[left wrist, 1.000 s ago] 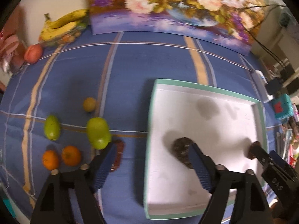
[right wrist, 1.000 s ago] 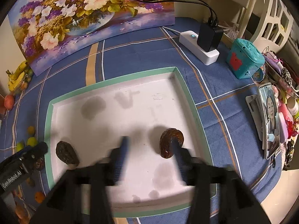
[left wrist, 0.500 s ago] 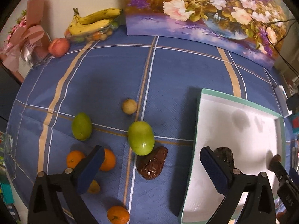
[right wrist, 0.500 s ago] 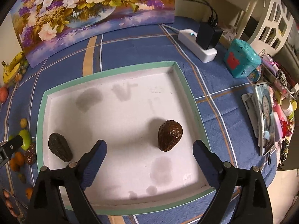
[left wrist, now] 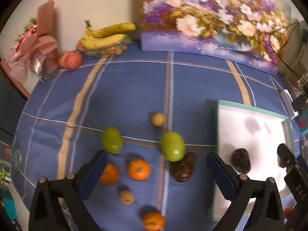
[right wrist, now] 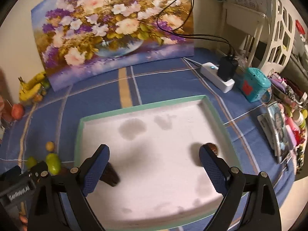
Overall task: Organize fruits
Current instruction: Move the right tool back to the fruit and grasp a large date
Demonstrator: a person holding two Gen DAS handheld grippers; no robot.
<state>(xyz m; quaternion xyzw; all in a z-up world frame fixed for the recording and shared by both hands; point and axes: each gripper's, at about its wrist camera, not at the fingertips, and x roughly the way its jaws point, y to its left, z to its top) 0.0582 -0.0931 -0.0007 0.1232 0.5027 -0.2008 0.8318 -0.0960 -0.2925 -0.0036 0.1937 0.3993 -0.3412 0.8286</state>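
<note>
Counting loose fruit on table (left wrist: 125,88): three oranges (left wrist: 138,169), two green fruits (left wrist: 172,148). Tray (right wrist: 215,111) holds two dark fruits (left wrist: 241,160); only right view shows power strip (right wrist: 217,76). Both hand-held grippers (left wrist: 156,175) (right wrist: 154,170) apart, empty.

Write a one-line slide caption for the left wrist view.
Open left tool above loose fruit on the blue cloth, beside the white tray holding a dark fruit.
</note>
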